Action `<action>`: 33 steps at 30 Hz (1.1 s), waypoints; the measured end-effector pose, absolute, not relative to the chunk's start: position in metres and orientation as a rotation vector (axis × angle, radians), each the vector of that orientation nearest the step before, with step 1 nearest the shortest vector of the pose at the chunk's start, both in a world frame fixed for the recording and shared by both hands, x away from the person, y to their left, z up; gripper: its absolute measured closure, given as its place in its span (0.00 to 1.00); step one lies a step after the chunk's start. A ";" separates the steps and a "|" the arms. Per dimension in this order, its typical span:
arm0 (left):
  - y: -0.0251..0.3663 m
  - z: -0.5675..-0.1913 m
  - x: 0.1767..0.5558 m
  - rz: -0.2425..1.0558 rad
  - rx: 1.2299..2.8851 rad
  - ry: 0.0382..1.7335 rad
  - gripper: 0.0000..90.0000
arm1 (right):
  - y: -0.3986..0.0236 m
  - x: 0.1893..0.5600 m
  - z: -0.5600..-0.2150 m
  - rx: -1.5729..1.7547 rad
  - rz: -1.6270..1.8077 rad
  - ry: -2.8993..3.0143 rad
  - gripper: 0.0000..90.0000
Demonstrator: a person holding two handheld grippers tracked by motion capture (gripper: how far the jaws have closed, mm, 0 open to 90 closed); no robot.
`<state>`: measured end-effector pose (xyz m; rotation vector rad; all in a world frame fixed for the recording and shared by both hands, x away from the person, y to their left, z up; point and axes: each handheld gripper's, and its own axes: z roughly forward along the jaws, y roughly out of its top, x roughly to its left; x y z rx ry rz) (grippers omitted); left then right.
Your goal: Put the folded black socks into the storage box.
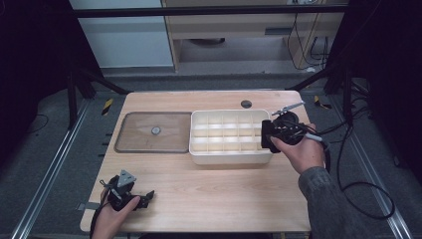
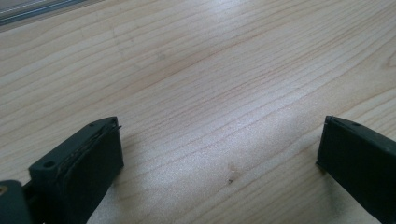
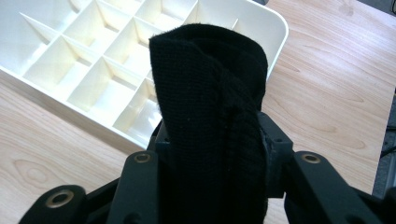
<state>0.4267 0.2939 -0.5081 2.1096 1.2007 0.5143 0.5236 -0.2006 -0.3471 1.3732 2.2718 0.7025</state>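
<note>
A rolled black cloth (image 3: 210,93), perhaps a sock, stands up between the jaws of my right gripper (image 3: 215,140), which is shut on it. In the high view that gripper (image 1: 267,137) holds the dark cloth (image 1: 265,130) at the right end of a white divided tray (image 1: 229,158), over its end compartments. The tray's compartments (image 3: 93,74) look bare. My left gripper (image 1: 146,199) rests low at the table's front left corner. Its jaws (image 2: 219,144) stand wide open over bare wood with nothing between them.
A clear flat lid (image 1: 134,134) with a small round knob lies on the table just left of the tray. A dark round hole (image 1: 246,104) sits in the tabletop behind the tray. Cables (image 1: 348,164) trail off the table's right edge.
</note>
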 end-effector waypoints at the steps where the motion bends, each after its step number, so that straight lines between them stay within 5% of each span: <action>1: 0.294 -0.508 0.427 0.517 2.105 1.198 0.00 | -0.200 0.526 -0.348 1.377 0.694 2.270 0.67; 33: 0.294 -0.509 0.430 0.524 2.096 1.190 0.00 | -0.187 0.553 -0.369 1.381 0.628 2.289 0.67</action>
